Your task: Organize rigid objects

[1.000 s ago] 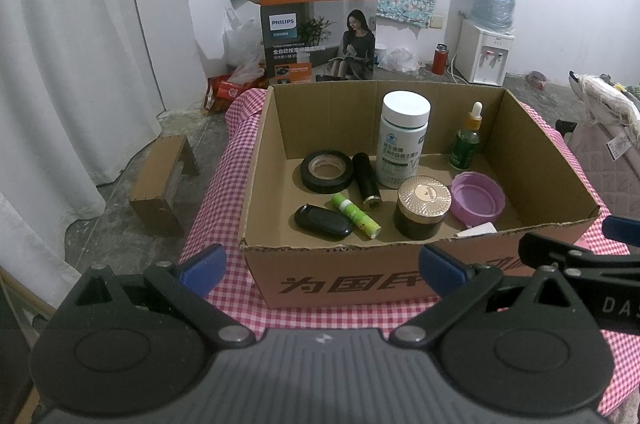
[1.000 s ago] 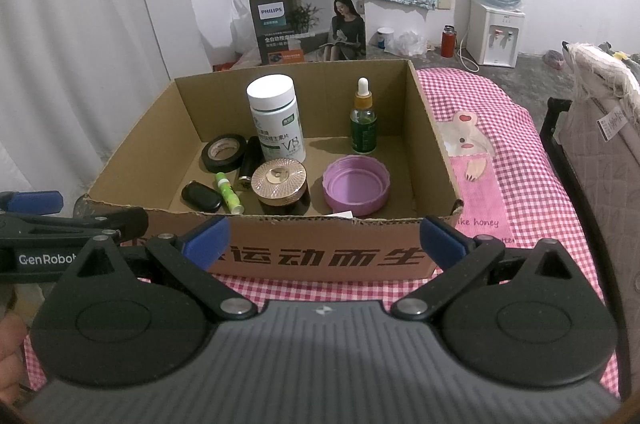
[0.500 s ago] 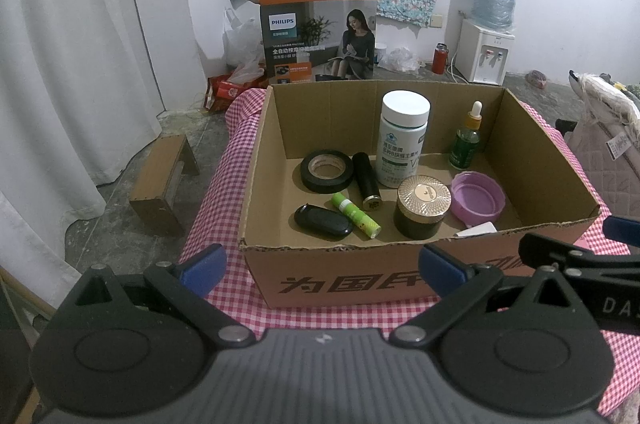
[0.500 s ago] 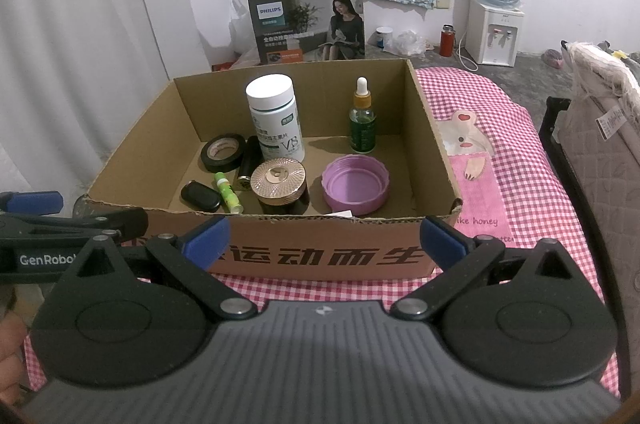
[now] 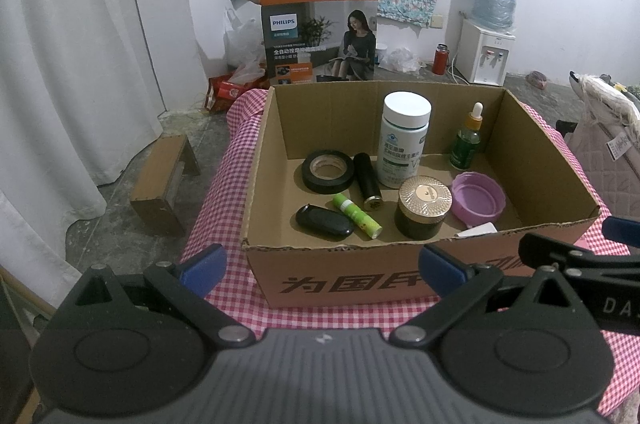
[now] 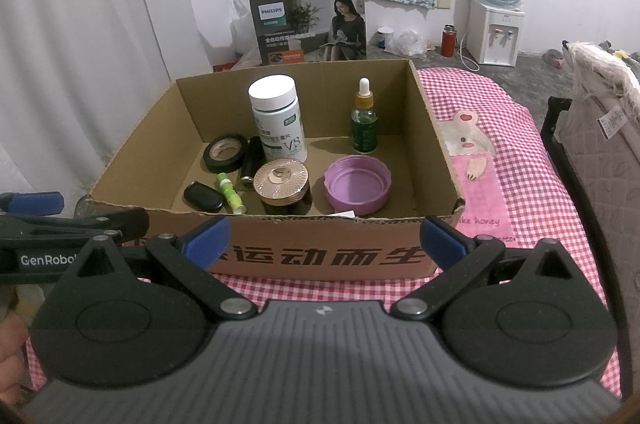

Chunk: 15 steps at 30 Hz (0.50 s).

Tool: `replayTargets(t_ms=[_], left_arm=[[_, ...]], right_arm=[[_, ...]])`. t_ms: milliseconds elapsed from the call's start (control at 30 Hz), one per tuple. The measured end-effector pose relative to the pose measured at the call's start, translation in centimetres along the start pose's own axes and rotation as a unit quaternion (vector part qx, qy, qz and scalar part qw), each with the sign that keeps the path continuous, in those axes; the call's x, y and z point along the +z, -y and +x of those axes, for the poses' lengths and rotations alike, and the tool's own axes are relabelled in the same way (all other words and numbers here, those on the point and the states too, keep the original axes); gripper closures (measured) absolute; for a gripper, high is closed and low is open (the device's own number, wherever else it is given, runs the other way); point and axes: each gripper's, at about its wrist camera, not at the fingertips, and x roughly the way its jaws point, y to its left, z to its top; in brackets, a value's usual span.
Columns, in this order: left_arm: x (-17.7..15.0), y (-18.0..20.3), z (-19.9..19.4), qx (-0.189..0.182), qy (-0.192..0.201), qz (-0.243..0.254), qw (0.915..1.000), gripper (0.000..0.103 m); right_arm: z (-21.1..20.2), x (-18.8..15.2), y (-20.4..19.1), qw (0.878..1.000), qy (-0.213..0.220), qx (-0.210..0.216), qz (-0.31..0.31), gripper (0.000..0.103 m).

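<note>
Cardboard box (image 5: 400,272), open-topped, fills the middle of both views on a pink checked cloth (image 6: 532,159). Along its floor, from left of frame to right: a black tape roll (image 5: 328,171) lying flat, a black tube (image 5: 368,180) on its side just beside it, a tall white-capped bottle (image 5: 404,139) standing upright toward the back wall, and a green dropper bottle (image 5: 466,139) upright near the back right corner. Nearer the front wall lie a black oval fob (image 5: 325,220), a green stick (image 5: 357,216) angled beside it, a dark jar with a gold lid (image 5: 425,207), and a purple lid (image 5: 478,199) turned hollow side up. A white scrap (image 5: 478,230) peeks above the torn front rim.

Bare floor shows at the box's far left, behind the tape roll, and between the dropper bottle and the right wall.

Left gripper (image 5: 320,264) sits low in frame, short of the front wall, its blue-tipped fingers spread wide and empty. Right gripper (image 6: 324,236) is likewise in front of the box, fingers wide apart, clasping nothing. In the right view, cloth lies open to the right of the box.
</note>
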Motion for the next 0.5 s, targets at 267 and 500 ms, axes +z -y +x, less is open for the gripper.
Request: replayTargets(t_ms=[267, 500], left_arm=[[0.01, 0.03, -0.01, 0.0, 0.0, 0.0, 1.0, 0.0], [0.01, 0.04, -0.07, 0.0, 0.0, 0.0, 1.0, 0.0]], right_arm=[[-0.01, -0.09, -0.04, 1.0, 0.0, 0.001, 0.002, 0.001], [-0.06, -0.04, -0.17, 1.0, -0.001, 0.001, 0.004, 0.001]])
